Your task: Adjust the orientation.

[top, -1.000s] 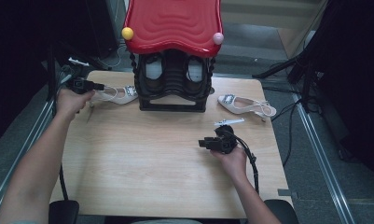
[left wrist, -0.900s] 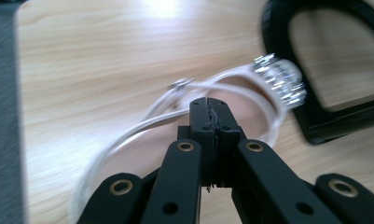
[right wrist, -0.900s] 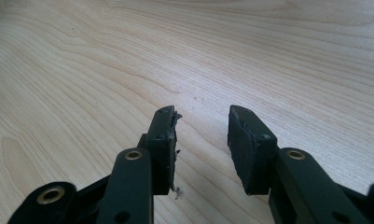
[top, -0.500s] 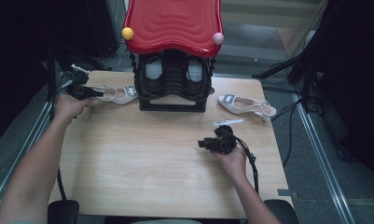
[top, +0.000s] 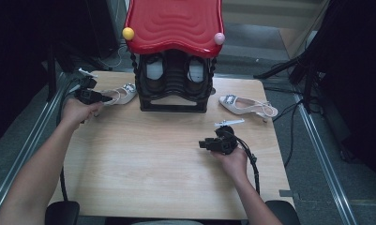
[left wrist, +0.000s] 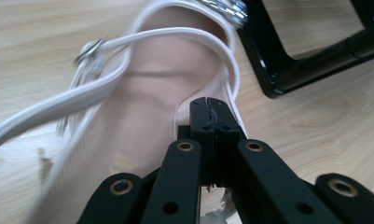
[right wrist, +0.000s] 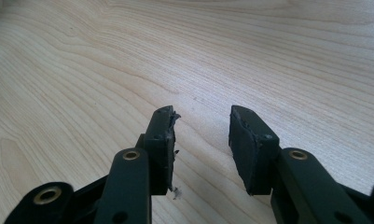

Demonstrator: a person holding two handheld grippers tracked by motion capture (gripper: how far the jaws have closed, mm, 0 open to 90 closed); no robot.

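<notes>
Item: left shoe [top: 119,95], pale slingback with a jewelled toe, lying on the table [top: 148,178] at about 10 o'clock, toe just beside the black rack [top: 174,96] under the red roof [top: 174,26]. My left gripper [top: 102,97] has its jaws pressed together on the shoe's side edge near the heel; in the left gripper view the tips [left wrist: 211,122] pinch the rim and the strap [left wrist: 82,95] crosses ahead. Item: right shoe [top: 246,105], the mate, at 2 o'clock, untouched. My right gripper [top: 203,144] lies near the table's centre-right, jaws parted to a middling gap over bare wood [right wrist: 268,60], holding nothing. Step, as I judge it: the first shoe is gripped and ready to lift. Next move calls for a firm pinch and a level lift, toe turned toward a free rack slot; both upper slots look taken.
</notes>
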